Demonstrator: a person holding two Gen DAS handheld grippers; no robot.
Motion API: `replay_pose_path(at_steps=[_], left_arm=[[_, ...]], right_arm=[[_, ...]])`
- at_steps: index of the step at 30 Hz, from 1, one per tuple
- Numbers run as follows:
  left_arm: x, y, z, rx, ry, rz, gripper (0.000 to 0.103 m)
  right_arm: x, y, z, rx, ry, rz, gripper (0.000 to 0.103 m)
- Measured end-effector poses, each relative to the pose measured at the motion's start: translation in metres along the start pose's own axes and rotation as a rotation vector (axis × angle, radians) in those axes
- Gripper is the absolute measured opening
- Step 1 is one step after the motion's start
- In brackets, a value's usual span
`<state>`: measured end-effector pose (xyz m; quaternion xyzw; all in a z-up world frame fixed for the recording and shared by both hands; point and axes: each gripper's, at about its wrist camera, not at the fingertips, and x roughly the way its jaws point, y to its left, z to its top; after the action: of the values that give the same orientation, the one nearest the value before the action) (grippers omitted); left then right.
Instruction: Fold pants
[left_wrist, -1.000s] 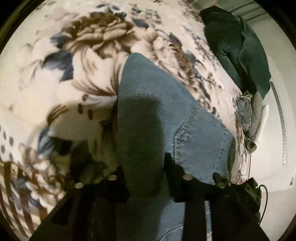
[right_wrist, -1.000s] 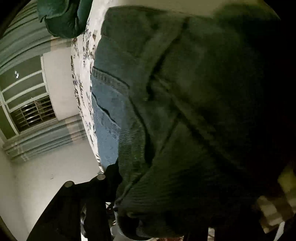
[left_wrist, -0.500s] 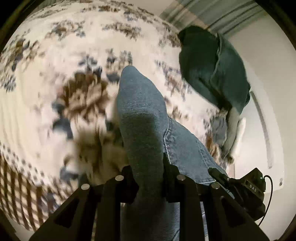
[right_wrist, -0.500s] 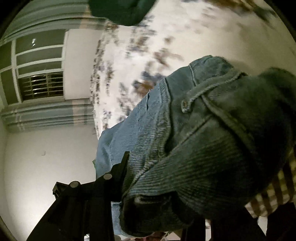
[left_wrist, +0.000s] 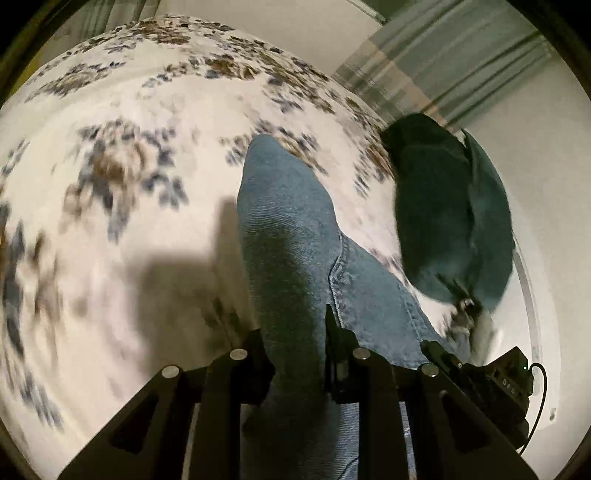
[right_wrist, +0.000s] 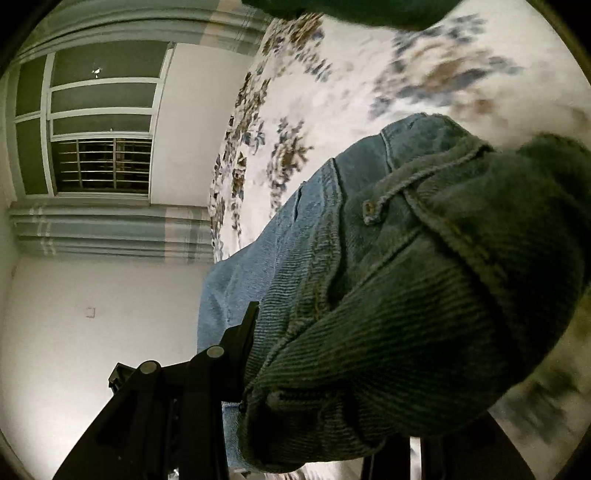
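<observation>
Blue denim pants (left_wrist: 291, 236) hang lifted above a floral bedspread (left_wrist: 110, 177). My left gripper (left_wrist: 297, 354) is shut on a fold of the denim, which rises between its two fingers. In the right wrist view the pants' waistband (right_wrist: 424, 295) with a belt loop bulges close to the camera. My right gripper (right_wrist: 317, 398) is shut on that waistband; only its left finger (right_wrist: 236, 347) shows, the other is hidden behind the cloth.
A dark green garment (left_wrist: 450, 210) lies in a heap at the bed's far right edge, also at the top of the right wrist view (right_wrist: 351, 11). A window (right_wrist: 96, 122), striped curtains (right_wrist: 110, 232) and white walls surround the bed.
Both grippers have lifted the pants higher off the bed. More bedspread and room shows around the denim, and the views have tilted up.
</observation>
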<state>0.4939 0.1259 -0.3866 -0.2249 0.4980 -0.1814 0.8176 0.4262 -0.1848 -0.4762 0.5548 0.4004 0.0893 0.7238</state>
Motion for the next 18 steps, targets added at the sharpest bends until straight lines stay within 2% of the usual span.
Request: replay_pose_path(at_steps=[1, 4, 6, 9, 12, 15, 18], left_arm=[[0.012, 0.015, 0.021, 0.007, -0.004, 0.004, 0.018], [0.043, 0.051, 0.054, 0.017, 0.001, 0.021, 0.019], [0.066, 0.075, 0.064, 0.011, 0.022, 0.036, 0.019], [0.109, 0.114, 0.064, -0.008, 0.106, 0.084, 0.021], [0.122, 0.13, 0.05, 0.02, 0.131, 0.103, 0.028], [0.111, 0.133, 0.039, 0.018, 0.132, 0.09, 0.03], [0.096, 0.126, 0.035, 0.046, 0.131, 0.138, 0.03]], right_arm=[[0.027, 0.005, 0.008, -0.006, -0.004, 0.004, 0.038], [0.091, 0.009, 0.026, -0.026, -0.01, -0.005, 0.038], [0.125, 0.003, 0.031, -0.035, -0.003, -0.03, 0.038], [0.173, -0.022, 0.032, -0.011, 0.036, -0.101, 0.038], [0.183, -0.038, 0.021, -0.04, 0.054, -0.168, 0.043], [0.175, -0.058, 0.016, -0.026, 0.083, -0.204, 0.051], [0.16, -0.059, 0.018, -0.023, 0.091, -0.239, 0.054]])
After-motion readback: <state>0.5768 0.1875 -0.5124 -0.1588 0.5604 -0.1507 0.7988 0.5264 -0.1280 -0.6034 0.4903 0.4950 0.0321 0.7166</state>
